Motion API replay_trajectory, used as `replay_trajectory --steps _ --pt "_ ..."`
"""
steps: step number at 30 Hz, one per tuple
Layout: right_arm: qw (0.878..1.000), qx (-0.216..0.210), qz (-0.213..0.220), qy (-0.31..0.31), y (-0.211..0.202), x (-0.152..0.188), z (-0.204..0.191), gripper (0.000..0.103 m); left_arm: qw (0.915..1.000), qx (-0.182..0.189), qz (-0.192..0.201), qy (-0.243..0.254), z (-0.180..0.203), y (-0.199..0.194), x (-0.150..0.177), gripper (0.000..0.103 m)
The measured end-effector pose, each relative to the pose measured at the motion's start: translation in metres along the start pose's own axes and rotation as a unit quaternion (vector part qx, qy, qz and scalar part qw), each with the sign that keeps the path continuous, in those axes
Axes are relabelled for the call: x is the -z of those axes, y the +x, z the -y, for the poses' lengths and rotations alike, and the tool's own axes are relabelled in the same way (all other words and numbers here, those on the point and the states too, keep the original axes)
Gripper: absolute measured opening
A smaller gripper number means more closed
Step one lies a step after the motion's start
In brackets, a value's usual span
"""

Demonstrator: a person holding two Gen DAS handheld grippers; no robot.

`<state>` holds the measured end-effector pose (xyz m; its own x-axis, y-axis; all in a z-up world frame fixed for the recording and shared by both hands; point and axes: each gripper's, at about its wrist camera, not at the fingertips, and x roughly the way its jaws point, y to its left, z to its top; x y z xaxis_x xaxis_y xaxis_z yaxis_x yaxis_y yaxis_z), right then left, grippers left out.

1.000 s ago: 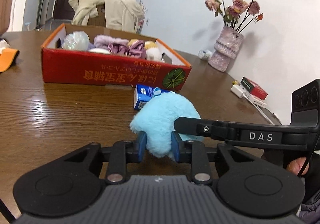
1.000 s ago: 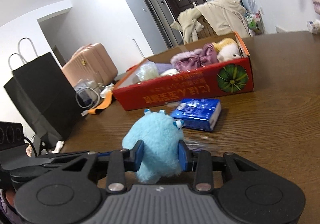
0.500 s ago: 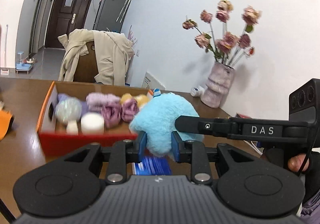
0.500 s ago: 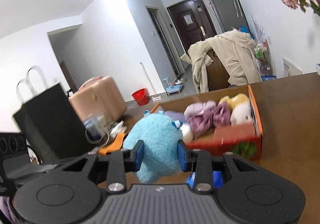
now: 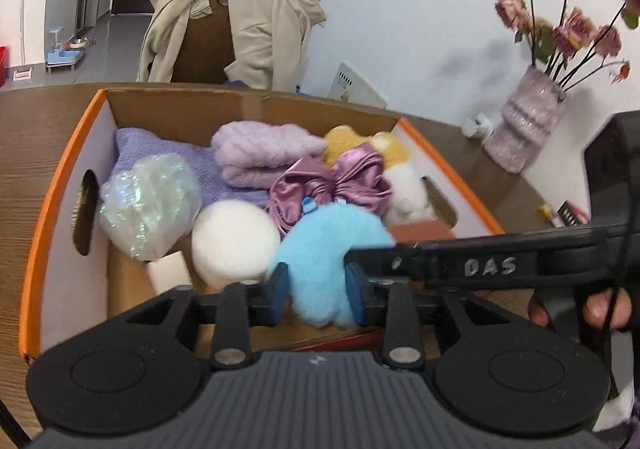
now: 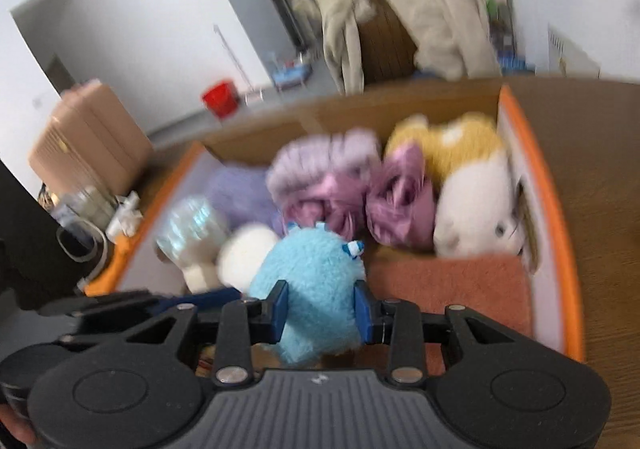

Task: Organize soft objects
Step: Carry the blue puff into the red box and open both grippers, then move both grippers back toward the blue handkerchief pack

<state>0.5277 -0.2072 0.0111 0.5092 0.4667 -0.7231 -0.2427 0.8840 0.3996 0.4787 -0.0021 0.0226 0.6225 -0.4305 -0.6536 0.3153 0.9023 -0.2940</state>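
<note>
Both grippers hold one fluffy light-blue plush toy, also in the right wrist view. My left gripper is shut on its lower part. My right gripper is shut on it from the other side; its arm crosses the left wrist view. The toy hangs over the near part of the orange-rimmed cardboard box, also in the right wrist view. Inside lie a white ball, an iridescent puff, a lilac knit, a purple satin bow and a yellow-white plush.
The box sits on a brown wooden table. A vase of dried pink flowers stands at the right by the wall. A chair with a beige coat stands behind the box. A pink suitcase and a red bucket are beyond the table.
Both grippers lifted the blue plush off the table and carried it forward, from in front of the box to over its inside. The grip has not changed.
</note>
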Motion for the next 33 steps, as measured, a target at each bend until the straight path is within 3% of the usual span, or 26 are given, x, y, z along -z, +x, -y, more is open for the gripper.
replay_trajectory --steps 6,11,13,23,28,33 --pt "0.999 -0.005 -0.024 -0.038 0.020 0.002 -0.010 0.035 0.9995 -0.006 0.028 -0.015 -0.024 -0.018 0.003 0.036" --pt "0.997 0.020 -0.022 -0.069 0.010 0.000 -0.025 0.046 0.9975 -0.040 0.058 -0.009 -0.032 -0.049 0.003 0.043" --pt "0.997 0.023 0.001 -0.067 -0.009 -0.001 -0.025 0.056 0.9958 -0.057 0.071 -0.009 -0.035 -0.069 0.003 0.043" --pt "0.985 0.058 0.134 -0.092 -0.146 0.014 -0.039 0.061 0.9827 -0.107 0.149 0.022 -0.005 -0.178 0.021 0.058" --pt "0.972 0.053 0.200 -0.110 -0.202 0.051 -0.050 0.072 0.9724 -0.126 0.193 0.034 0.028 -0.222 0.053 0.070" --pt "0.953 0.034 0.267 -0.142 -0.235 0.121 -0.062 0.082 0.9676 -0.122 0.219 0.034 0.062 -0.251 0.111 0.076"
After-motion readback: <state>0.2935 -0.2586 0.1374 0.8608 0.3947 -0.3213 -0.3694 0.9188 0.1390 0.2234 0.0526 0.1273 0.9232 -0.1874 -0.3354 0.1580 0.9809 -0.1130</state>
